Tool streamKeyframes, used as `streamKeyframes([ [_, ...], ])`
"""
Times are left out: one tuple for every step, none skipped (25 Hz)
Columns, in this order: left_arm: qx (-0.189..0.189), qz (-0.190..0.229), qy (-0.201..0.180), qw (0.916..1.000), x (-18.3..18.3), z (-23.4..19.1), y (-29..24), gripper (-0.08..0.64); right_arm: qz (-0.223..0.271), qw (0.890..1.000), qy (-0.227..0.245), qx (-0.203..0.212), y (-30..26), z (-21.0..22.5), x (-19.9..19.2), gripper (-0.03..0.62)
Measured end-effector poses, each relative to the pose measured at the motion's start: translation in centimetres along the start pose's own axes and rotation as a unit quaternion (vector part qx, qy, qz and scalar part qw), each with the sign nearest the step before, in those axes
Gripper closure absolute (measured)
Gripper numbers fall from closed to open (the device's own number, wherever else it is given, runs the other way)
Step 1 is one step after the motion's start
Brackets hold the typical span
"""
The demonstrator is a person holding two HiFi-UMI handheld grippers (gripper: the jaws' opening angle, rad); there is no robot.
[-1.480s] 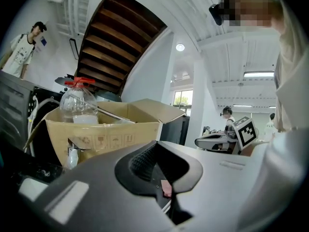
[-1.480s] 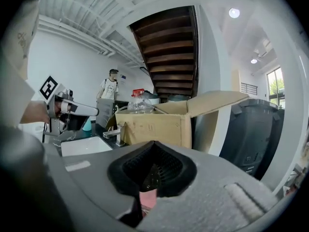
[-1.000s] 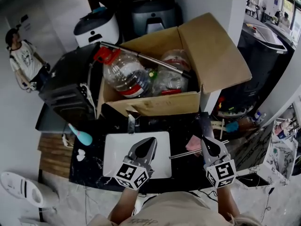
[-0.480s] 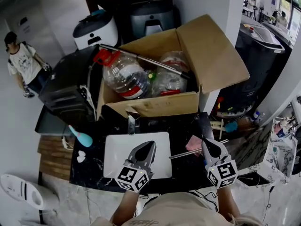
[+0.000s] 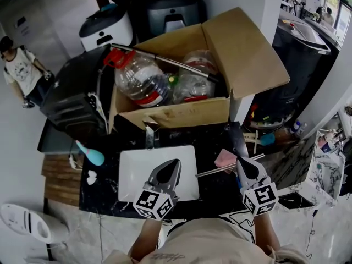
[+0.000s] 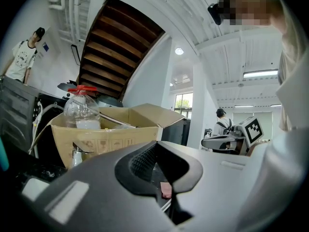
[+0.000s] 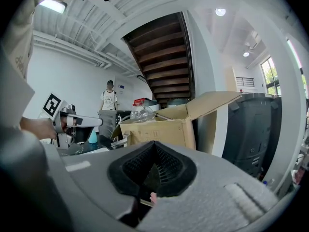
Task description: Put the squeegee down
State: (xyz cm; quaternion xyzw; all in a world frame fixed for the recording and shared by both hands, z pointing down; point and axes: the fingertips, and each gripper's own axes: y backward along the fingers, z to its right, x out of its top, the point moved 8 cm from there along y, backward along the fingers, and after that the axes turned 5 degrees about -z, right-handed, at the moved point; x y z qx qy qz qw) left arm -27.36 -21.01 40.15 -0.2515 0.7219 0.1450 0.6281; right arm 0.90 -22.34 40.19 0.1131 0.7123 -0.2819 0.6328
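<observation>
Just at right claw (image 5: 242,161) tip: squeegee (image 5: 217,170).

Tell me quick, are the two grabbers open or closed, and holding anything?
Left gripper: closed, nothing in it.
Right gripper: closed; a thin metal rod lies at its tip, a grip can't be told.

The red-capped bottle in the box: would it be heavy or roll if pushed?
The bottle looks mostly empty, so probably light. It is round and lies tilted in the box, so it may roll. Its clear walls could dent.
</observation>
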Motion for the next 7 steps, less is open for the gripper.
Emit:
streamKeyframes([
  [0.000, 0.001, 0.000, 1.0000, 0.02, 0.08, 0.04, 0.543, -0.002, 1.000, -0.003, -0.002, 0.07, 0.06, -0.12, 0.591],
  [-0.001, 0.002, 0.000, 1.0000, 0.04, 0.15, 0.09, 0.543, -0.003, 1.000, -0.006, -0.002, 0.15, 0.08, -0.22, 0.591],
  [-0.001, 0.003, 0.000, 1.0000, 0.07, 0.20, 0.14, 0.543, -0.004, 1.000, -0.008, -0.002, 0.23, 0.09, -0.29, 0.591],
  [-0.001, 0.003, 0.000, 1.0000, 0.09, 0.23, 0.17, 0.543, -0.004, 1.000, -0.010, -0.001, 0.30, 0.08, -0.34, 0.591],
  [-0.001, 0.003, 0.000, 1.0000, 0.10, 0.25, 0.19, 0.543, -0.004, 1.000, -0.011, 0.000, 0.36, 0.07, -0.37, 0.591],
  [0.000, 0.003, 0.001, 1.0000, 0.10, 0.26, 0.22, 0.543, -0.004, 1.000, -0.012, 0.000, 0.40, 0.05, -0.40, 0.591],
  [0.001, 0.003, 0.001, 1.0000, 0.09, 0.27, 0.24, 0.543, -0.004, 1.000, -0.012, 0.001, 0.45, 0.03, -0.43, 0.591],
])
